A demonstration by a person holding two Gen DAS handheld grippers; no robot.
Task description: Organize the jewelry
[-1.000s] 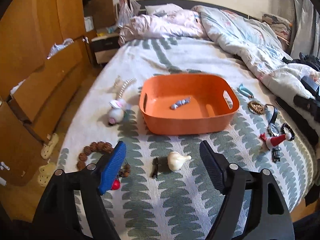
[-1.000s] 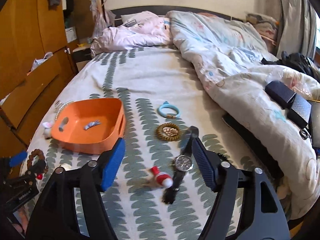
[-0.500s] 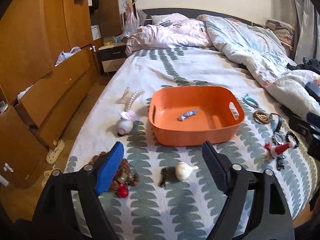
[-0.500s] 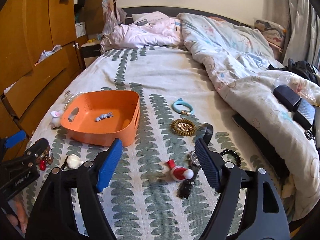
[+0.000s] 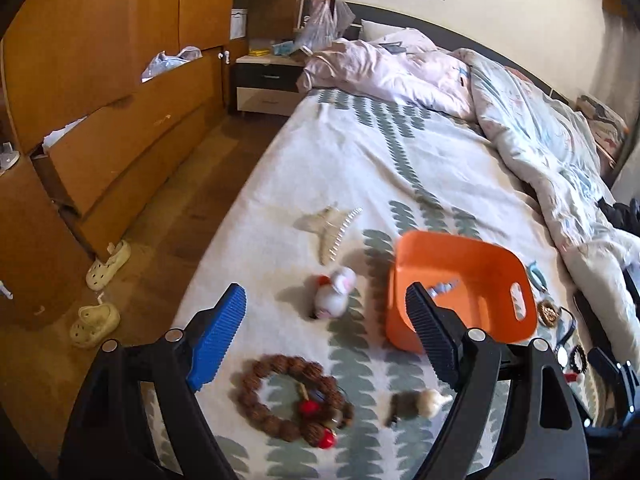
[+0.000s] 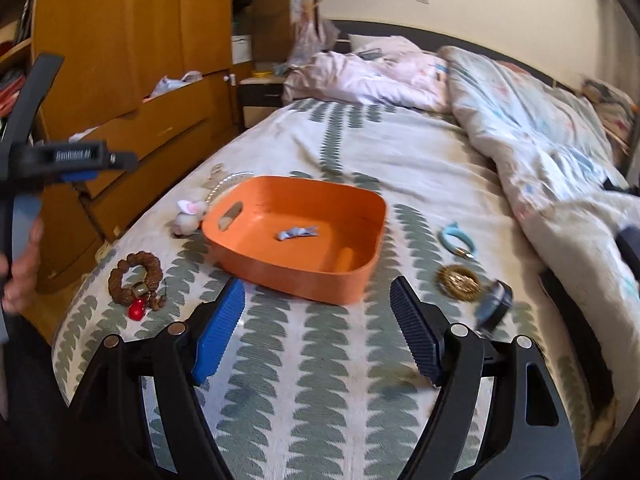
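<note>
My left gripper hangs open over the bed's near left corner, with nothing between its pads. Just below it lies a brown bead bracelet with a red bead, and a white shell-like clip lies to its right. A white plush hair tie and a pearl comb clip lie farther off. My right gripper is open and empty in front of the orange basket, which holds a small blue-grey bow. To its right lie a teal bracelet, a gold scrunchie and a blurred watch.
A hand holds the left tool at the left edge of the right wrist view. A wooden wardrobe with open drawers and slippers on the floor flank the bed's left side. A crumpled duvet covers the right half.
The left gripper has swung left and up, so the bead bracelet now lies under its fingers. The right gripper has moved left toward the basket, and the watch has slid to the view's right.
</note>
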